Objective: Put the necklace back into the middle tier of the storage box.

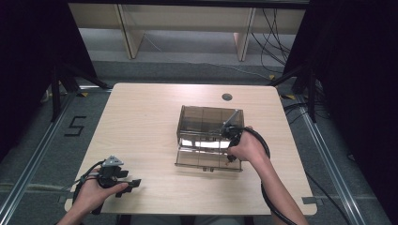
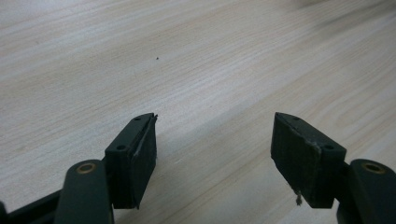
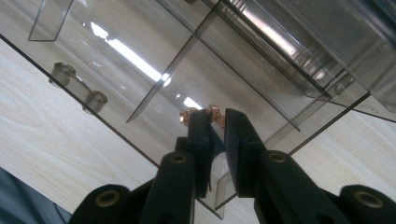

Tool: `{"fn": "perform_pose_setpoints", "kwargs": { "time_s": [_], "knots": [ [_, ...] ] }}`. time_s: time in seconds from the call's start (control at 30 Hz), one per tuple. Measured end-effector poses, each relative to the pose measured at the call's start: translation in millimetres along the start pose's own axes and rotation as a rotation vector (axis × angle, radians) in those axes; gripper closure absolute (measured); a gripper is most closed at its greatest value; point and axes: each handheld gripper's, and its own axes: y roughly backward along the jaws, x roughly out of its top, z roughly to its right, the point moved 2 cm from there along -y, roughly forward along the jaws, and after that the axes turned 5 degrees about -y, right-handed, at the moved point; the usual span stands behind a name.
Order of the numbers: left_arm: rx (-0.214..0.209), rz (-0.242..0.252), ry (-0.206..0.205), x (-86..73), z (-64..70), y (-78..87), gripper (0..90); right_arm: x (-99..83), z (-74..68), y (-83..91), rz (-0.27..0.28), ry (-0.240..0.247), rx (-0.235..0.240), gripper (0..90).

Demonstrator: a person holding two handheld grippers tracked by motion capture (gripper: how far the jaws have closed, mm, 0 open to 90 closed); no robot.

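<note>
Here, right gripper (image 3: 215, 122) clamped on a small coppery trinket (image 3: 214, 112) inside the pulled-out drawer (image 1: 206, 159) of a smoky clear organizer box (image 1: 209, 123) mid-table, left gripper (image 2: 215, 154) resting spread apart and bare over the wooden table (image 1: 141, 122) near its front left corner.

My left gripper (image 1: 123, 182) has bare table (image 1: 141, 126) all round it, left and far. My right gripper (image 3: 215, 122) sits inside the smoky box's pulled-out drawer (image 1: 206, 157), hemmed by dividers (image 3: 166, 77); the box (image 1: 209, 123) blocks beyond.
</note>
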Motion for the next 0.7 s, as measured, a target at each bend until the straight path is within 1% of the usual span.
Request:
{"fn": "perform_pose_setpoints", "kwargs": {
  "time_s": [0.07,0.1,0.17,0.23,0.27,0.33,0.37,0.43,0.47,0.5,0.53,0.57,0.6,0.63,0.67,0.7],
  "knots": [
    [0.001,0.000,0.001,0.0,0.4,-0.2,30.9,0.1,0.2,0.7,0.003,0.004,0.001,78.7],
    [0.001,0.000,0.001,0.0,0.4,-0.1,30.9,-0.7,-0.9,1.5,0.002,-0.009,-0.001,78.1],
    [0.002,-0.006,0.000,0.0,0.3,0.3,30.9,-1.6,-1.6,3.1,-0.001,-0.003,0.004,76.8],
    [0.003,-0.008,0.000,0.2,0.4,0.4,30.9,-2.4,-2.6,4.1,0.003,-0.005,-0.002,75.8],
    [0.004,-0.006,0.001,0.3,0.6,0.3,31.0,-3.2,-4.0,5.6,0.002,-0.009,0.005,75.2],
    [0.003,-0.006,-0.001,0.3,0.7,0.4,30.9,-3.1,-4.4,6.3,-0.002,-0.011,0.006,74.7],
    [0.003,-0.003,-0.001,0.3,0.6,0.2,30.9,-3.6,-4.4,6.5,0.005,-0.004,0.000,74.2],
    [0.003,-0.006,-0.001,0.3,0.6,0.3,31.0,-4.7,-5.8,7.8,0.003,-0.010,0.006,73.4],
    [0.011,-0.003,0.001,0.4,0.4,-0.6,30.9,-5.6,-6.6,8.4,0.002,-0.011,0.000,72.4],
    [0.011,-0.003,0.001,0.4,0.4,-0.6,30.9,-5.6,-6.6,8.4,0.002,-0.011,0.000,72.4],
    [0.010,-0.009,0.006,0.5,0.7,-0.6,30.9,-6.5,-6.6,8.8,0.002,-0.007,-0.001,71.8],
    [0.002,-0.009,0.002,0.7,1.0,-0.4,30.9,-7.0,-6.5,9.5,-0.001,-0.004,0.003,71.3],
    [0.000,-0.009,-0.008,0.8,0.6,-0.3,30.9,-8.1,-6.9,10.2,0.010,-0.012,0.003,70.3],
    [-0.001,-0.010,-0.004,1.0,0.8,-0.5,30.9,-8.1,-6.9,10.2,0.010,-0.012,0.003,70.3],
    [0.006,-0.006,-0.003,1.3,1.2,-1.0,30.9,-9.4,-5.7,11.6,0.028,0.014,0.010,69.1],
    [0.006,-0.006,-0.003,1.3,1.2,-1.0,30.9,-9.4,-5.7,11.6,0.028,0.014,0.010,69.1]
  ]
}}
